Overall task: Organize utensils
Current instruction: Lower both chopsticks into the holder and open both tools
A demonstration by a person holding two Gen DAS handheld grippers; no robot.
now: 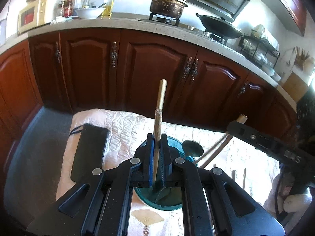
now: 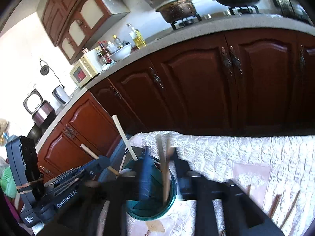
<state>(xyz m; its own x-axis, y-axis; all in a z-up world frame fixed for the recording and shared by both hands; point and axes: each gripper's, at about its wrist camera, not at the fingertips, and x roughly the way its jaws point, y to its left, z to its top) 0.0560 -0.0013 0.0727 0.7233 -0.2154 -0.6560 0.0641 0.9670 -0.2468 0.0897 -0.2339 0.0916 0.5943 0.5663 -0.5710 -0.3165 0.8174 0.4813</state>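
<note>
A teal cup [image 1: 173, 200] stands on the white quilted cloth [image 1: 122, 125]. My left gripper [image 1: 157, 137] is shut on a wooden stick [image 1: 157, 129] held upright over the cup. A lighter stick [image 1: 162, 94] rises behind it. A dark spoon [image 1: 192, 147] leans out of the cup's right side. My right gripper [image 2: 160, 157] is blurred over the same cup [image 2: 151, 206], with a brown wooden utensil [image 2: 166, 169] between its jaws reaching into the cup. The left gripper [image 2: 98, 163] shows at left, holding its stick [image 2: 90, 152]. A pale stick [image 2: 125, 137] stands in the cup.
A black flat case [image 1: 88, 153] lies on the cloth left of the cup. More wooden utensils [image 1: 238, 175] lie on the cloth at right. Dark red cabinets [image 1: 153, 74] and a counter with a pot [image 1: 167, 5] and a wok [image 1: 218, 25] stand behind.
</note>
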